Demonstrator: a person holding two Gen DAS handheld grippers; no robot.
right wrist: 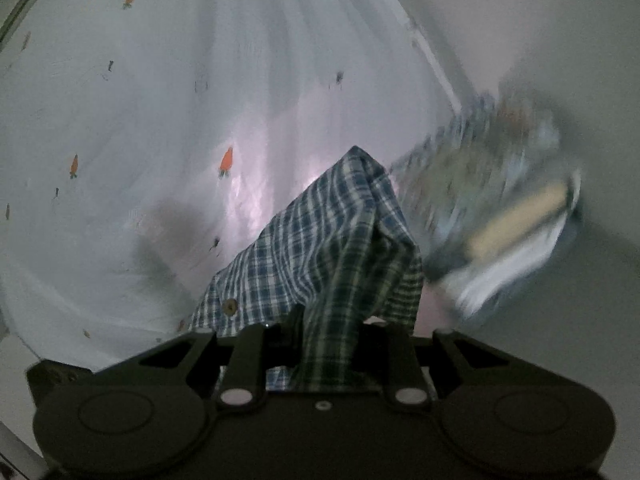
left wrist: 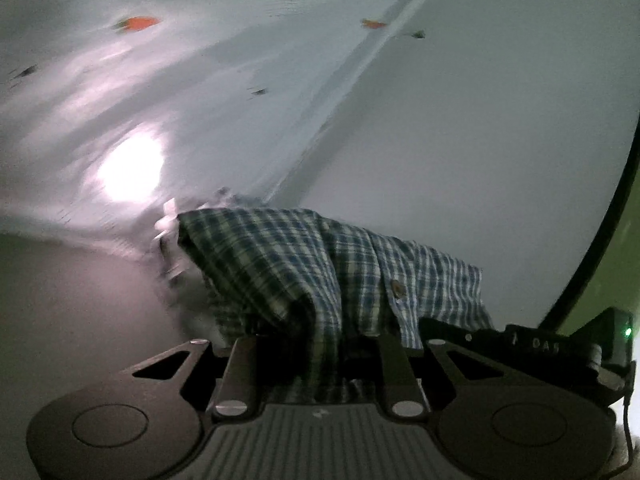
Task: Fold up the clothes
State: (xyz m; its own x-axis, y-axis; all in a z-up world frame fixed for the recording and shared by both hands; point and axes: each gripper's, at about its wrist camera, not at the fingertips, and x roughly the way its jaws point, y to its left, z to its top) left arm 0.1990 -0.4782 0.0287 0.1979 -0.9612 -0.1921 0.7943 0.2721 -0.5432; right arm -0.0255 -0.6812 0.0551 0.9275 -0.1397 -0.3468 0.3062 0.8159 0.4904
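Two claws, left claw [left wrist: 320,344] and right claw [right wrist: 320,336], each pinching one plaid shirt [left wrist: 304,264]

Left gripper [left wrist: 318,344] clamped on bunched blue-green plaid shirt [left wrist: 320,264], brown button [left wrist: 398,288] showing on placket. Behind: pale sheet [left wrist: 224,92] with orange carrot print [left wrist: 138,23], bright glare patch, blurred. Sheet edge runs diagonally; plain grey surface [left wrist: 500,140] right of it.

Shirt [left wrist: 320,272] bunched in both claws, sheet [left wrist: 200,100] behind it
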